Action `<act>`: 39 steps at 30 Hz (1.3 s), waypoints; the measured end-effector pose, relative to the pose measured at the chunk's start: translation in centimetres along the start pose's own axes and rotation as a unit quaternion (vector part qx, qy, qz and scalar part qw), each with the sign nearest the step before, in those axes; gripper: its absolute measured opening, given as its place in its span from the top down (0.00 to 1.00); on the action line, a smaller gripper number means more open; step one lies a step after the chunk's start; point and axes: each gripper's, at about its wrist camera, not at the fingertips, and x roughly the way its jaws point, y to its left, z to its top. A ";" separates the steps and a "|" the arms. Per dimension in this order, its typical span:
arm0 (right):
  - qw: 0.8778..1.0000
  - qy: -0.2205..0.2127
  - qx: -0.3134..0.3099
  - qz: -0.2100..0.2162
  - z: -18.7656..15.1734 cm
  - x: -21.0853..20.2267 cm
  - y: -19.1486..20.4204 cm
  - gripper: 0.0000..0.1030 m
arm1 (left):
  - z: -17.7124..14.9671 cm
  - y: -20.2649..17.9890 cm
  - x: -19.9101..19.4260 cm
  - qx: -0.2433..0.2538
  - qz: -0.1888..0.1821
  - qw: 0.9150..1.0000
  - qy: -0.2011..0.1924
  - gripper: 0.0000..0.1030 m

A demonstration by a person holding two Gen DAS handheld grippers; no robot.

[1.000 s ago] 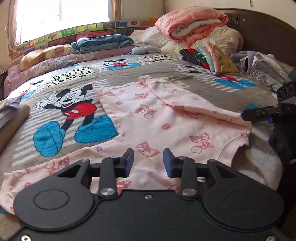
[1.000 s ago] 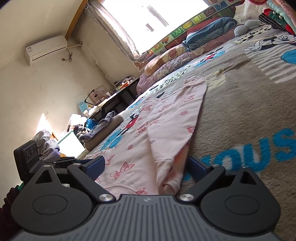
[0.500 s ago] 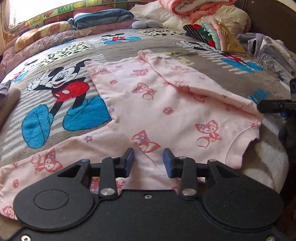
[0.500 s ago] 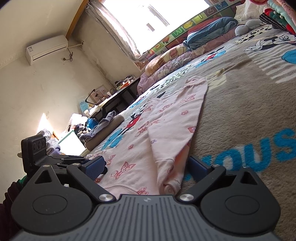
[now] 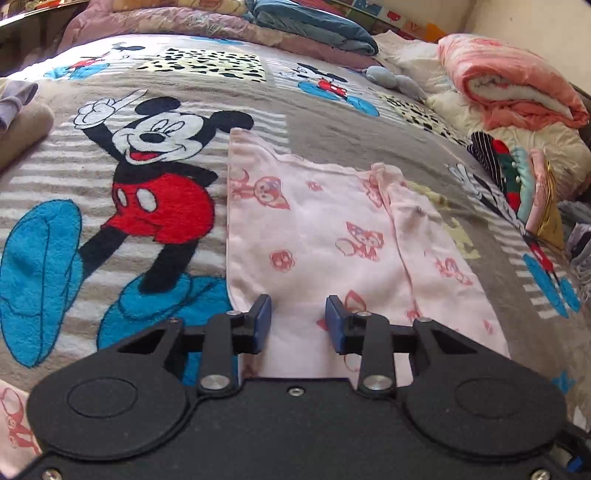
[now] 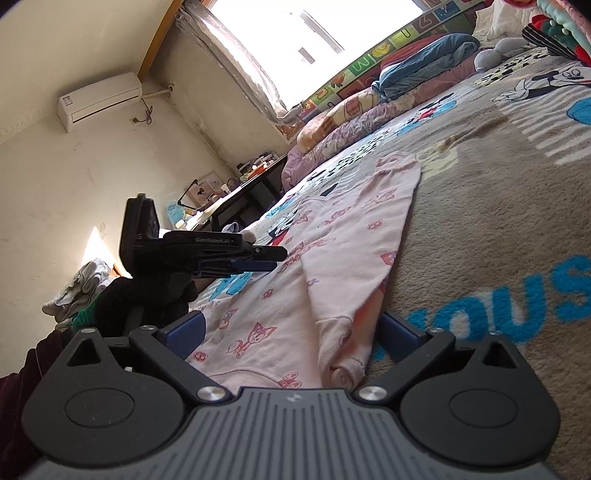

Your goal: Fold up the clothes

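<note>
Right wrist: pink garment [image 6: 343, 258] between right claw's [image 6: 291, 332] parted fingers.

Blanket [image 6: 509, 236]: blue letters "OUS"; other texts illegible.

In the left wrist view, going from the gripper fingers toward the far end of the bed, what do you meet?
left gripper → pink garment → grey-brown blanket → grey plush toy → folded blue quilt

Pale pink top [image 5: 325, 236] with red fox print; grey cartoon-mouse blanket [image 5: 332, 129], blue-padded black claws.
</note>
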 end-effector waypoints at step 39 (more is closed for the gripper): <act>1.000 -0.011 0.005 0.021 -0.2 -0.2 -0.4 0.00 | -1.7 0.8 -3.9 -0.133 0.025 0.989 -0.058 0.59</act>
